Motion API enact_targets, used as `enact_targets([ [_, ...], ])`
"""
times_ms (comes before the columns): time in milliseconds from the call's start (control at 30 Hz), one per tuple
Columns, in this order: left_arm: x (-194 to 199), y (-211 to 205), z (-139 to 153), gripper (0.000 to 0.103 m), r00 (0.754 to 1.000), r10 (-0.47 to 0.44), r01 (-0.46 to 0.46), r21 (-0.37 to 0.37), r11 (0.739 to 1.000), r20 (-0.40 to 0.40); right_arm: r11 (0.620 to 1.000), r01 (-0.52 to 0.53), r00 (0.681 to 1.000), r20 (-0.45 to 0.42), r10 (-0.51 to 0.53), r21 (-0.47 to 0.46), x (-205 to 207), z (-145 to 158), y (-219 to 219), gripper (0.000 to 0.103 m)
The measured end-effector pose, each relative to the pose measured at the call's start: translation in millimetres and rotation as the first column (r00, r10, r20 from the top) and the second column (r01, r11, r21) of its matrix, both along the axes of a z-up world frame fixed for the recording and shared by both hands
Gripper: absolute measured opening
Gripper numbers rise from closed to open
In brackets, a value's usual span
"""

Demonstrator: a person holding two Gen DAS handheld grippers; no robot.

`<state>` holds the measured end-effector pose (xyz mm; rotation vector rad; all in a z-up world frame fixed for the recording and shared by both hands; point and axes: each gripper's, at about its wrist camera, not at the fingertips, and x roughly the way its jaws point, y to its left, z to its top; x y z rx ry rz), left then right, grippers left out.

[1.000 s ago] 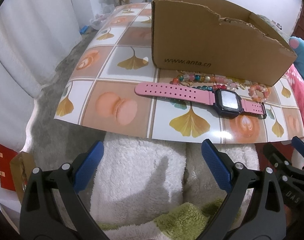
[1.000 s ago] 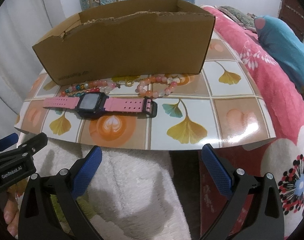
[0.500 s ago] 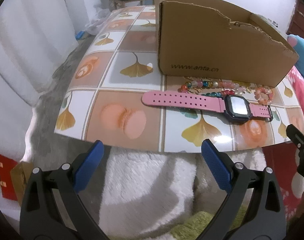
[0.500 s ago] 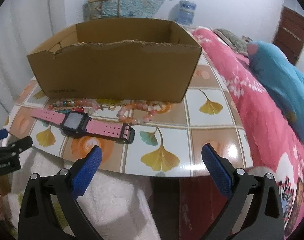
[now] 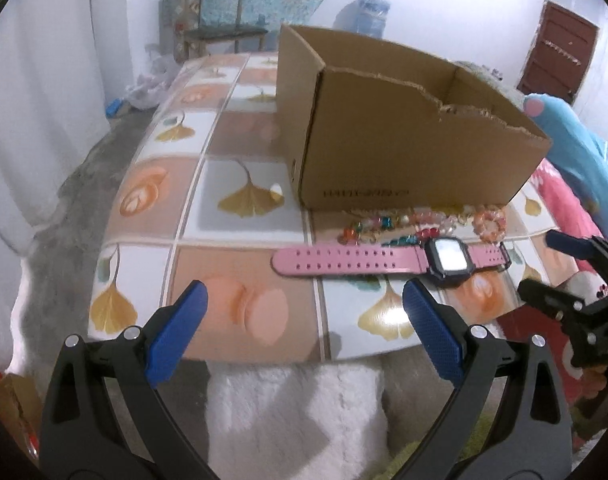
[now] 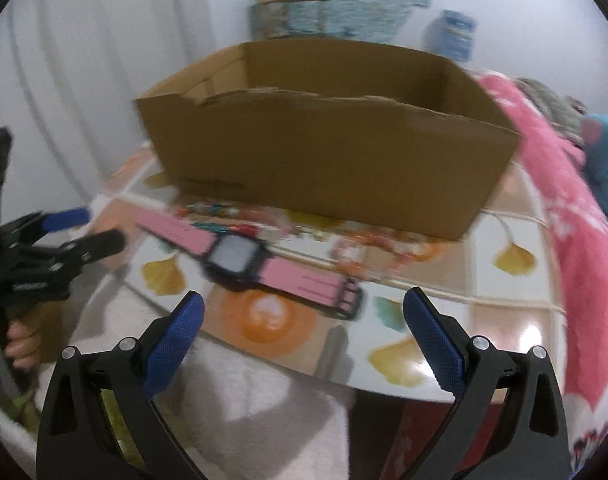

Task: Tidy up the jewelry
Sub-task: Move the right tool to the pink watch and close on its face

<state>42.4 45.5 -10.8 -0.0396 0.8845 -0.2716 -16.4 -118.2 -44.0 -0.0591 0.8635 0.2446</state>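
Observation:
A pink-strapped watch (image 5: 388,263) with a black case lies flat on the tiled table (image 5: 240,204), in front of an open cardboard box (image 5: 404,148). Between watch and box lie strings of coloured beads (image 5: 388,224) and a peach bead bracelet (image 5: 490,222). My left gripper (image 5: 304,328) is open at the table's near edge, short of the watch strap. My right gripper (image 6: 302,332) is open too, just in front of the watch (image 6: 256,266), which looks blurred in that view. The box (image 6: 324,152) stands behind. Each gripper appears at the edge of the other's view.
A pink floral bedspread (image 6: 576,216) and a blue plush (image 5: 576,148) lie to the right of the table. White fleece (image 5: 296,420) covers the area below the table edge. A hand (image 6: 18,340) holds the left gripper's handle. A shelf and a water bottle stand by the far wall.
Both grippers have risen and moved forward to the table edge, closer to the watch. The right view has swung left and is blurred by motion. Jewelry and box have not moved.

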Motion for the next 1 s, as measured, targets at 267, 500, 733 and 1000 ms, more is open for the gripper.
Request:
enact_targets([
  [267,9.7,-2.9,-1.4,0.077,0.997,-0.068,0.068,0.026,0.997,0.025,0.988,-0.151,0.988,-0.024,0.151,-0.027,22.6,-9.0,24.7,0.087],
  [500,26.3,-5.8,-12.5,0.054,0.995,-0.102,0.102,0.013,0.995,-0.013,0.972,-0.225,0.971,-0.093,0.219,-0.066,42.2,-20.9,37.1,0.074],
  [733,39.1,-5.3,-18.6,0.047,0.995,-0.094,0.095,0.014,0.995,-0.045,0.967,-0.246,0.958,-0.169,0.232,-0.066,45.6,-31.6,35.1,0.062],
  [1000,38.7,-8.5,-19.4,0.047,0.993,-0.1,0.104,0.059,0.993,-0.058,0.956,-0.279,0.95,-0.174,0.26,-0.093,29.0,-29.8,39.5,0.051],
])
